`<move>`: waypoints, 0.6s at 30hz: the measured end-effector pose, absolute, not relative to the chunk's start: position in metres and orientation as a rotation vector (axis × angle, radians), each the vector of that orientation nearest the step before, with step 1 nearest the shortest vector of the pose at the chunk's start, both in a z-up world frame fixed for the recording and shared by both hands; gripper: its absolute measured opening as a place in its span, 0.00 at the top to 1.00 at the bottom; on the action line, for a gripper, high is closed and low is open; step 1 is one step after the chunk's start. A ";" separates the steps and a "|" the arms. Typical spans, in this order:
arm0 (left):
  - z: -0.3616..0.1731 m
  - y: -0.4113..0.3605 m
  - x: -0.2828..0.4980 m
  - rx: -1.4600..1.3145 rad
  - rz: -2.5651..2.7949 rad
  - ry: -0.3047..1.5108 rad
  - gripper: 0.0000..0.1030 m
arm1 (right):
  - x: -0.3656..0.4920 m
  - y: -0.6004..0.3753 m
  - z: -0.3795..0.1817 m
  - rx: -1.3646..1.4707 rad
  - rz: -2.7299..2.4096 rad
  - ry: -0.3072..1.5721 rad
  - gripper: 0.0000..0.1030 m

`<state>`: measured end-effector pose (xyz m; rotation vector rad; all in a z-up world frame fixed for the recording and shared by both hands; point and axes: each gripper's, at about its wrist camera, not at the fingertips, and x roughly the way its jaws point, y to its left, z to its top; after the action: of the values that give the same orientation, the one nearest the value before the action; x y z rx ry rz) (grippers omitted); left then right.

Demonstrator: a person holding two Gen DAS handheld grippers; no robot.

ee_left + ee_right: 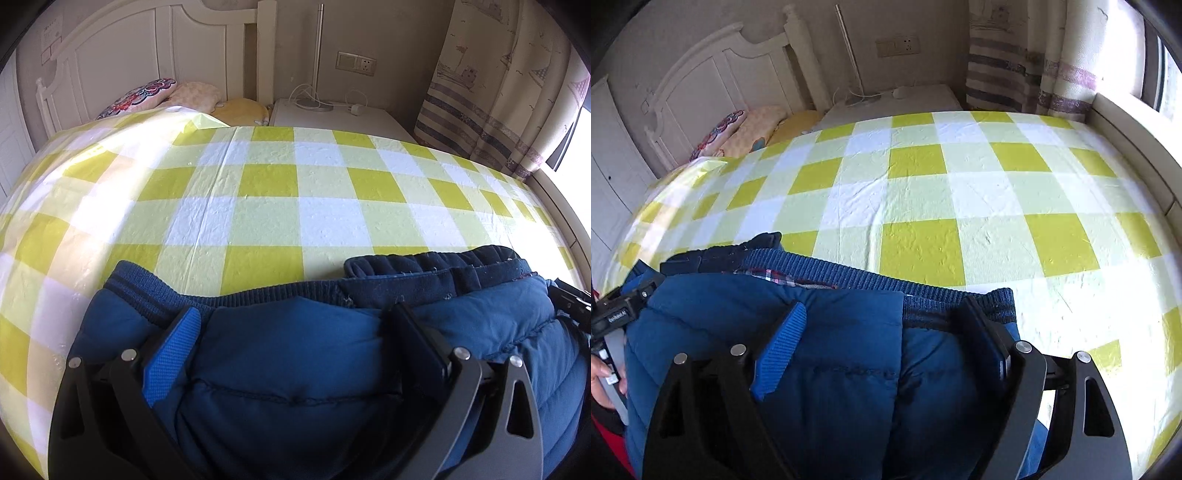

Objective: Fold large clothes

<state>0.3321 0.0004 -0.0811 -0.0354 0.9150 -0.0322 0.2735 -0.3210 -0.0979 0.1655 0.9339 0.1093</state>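
Now the blue padded jacket [295, 350] lies on the bed [266, 206], at the edge that is nearest to the person, far from the pillows [147, 96] at the headboard. It looks already doubled, because its ribbed hem [871, 277] and the dark collar [424, 266] lie together on the side toward the pillows, and a piece of plaid lining [775, 277] shows between the layers.

The left tool [295, 332] sits over the jacket with its two fingers wide apart, the thick padding bulging up between them; it clamps nothing. The right tool [882, 325] is the same, fingers spread to both sides of a jacket panel and the hem, with no pinch on the cloth. I think both are held low and open like this to press the puffy layers flat, or to get ready for a new grip on the hem.

Because the filling is springy, the fold may open again if it is not pressed well
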 end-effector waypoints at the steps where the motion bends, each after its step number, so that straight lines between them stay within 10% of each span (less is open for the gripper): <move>1: -0.080 0.001 0.333 -0.033 -0.034 0.924 0.02 | 0.273 -0.318 -0.098 0.142 0.096 0.929 0.25; 9: -0.015 -0.058 0.297 0.018 -0.118 0.793 0.02 | 0.268 -0.324 -0.098 0.149 0.099 0.917 0.25; 18: -0.082 -0.114 0.305 0.216 -0.160 0.909 0.02 | 0.270 -0.321 -0.099 0.168 0.105 0.915 0.24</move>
<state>0.3045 -0.1142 -0.0822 0.2158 0.9091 -0.1605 0.2702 -0.3212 -0.0993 0.1677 0.9146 0.1051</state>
